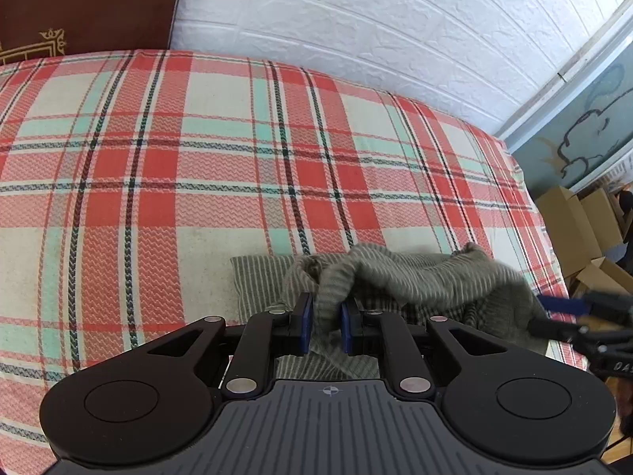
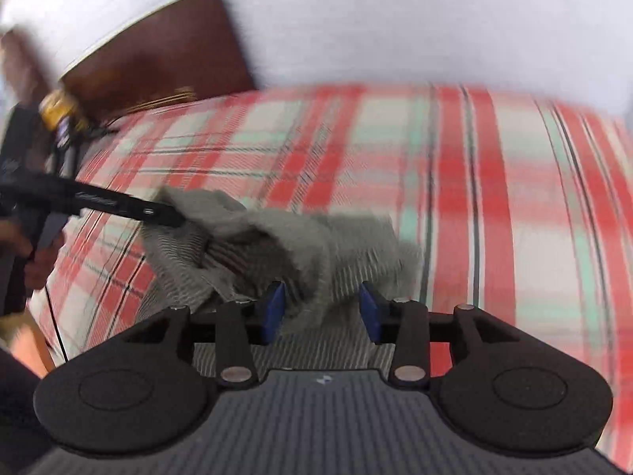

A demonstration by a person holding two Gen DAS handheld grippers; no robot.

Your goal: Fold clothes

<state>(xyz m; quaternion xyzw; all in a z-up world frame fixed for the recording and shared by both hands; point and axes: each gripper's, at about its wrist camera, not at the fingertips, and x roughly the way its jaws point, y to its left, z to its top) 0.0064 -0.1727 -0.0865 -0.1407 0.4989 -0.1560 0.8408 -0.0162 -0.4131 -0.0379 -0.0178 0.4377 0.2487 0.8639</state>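
Grey-green striped garment [image 1: 399, 277] bunched on the plaid bed [image 1: 158, 158], draped between the parted fingers of left gripper [image 1: 326, 322] and right gripper [image 2: 322, 308]; released unevenly, its fold may collapse

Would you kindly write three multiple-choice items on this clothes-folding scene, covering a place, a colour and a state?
1. Where does the striped garment lie?
A. On the plaid bedspread
B. In a cardboard box
C. On the floor

2. What colour are the pads on the gripper fingers?
A. Yellow
B. Blue
C. White

3. How does the right gripper stand?
A. Jaws apart, with cloth lying between them
B. Clamped shut on the headboard
C. Shut on nothing

Answers:
1 A: the grey-green garment sits bunched on the red, cream and mint checks.
2 B: blue pads show on the fingers in both wrist views.
3 A: a clear gap shows between its pads, and a fold of the garment lies loosely in it; the picture is blurred.
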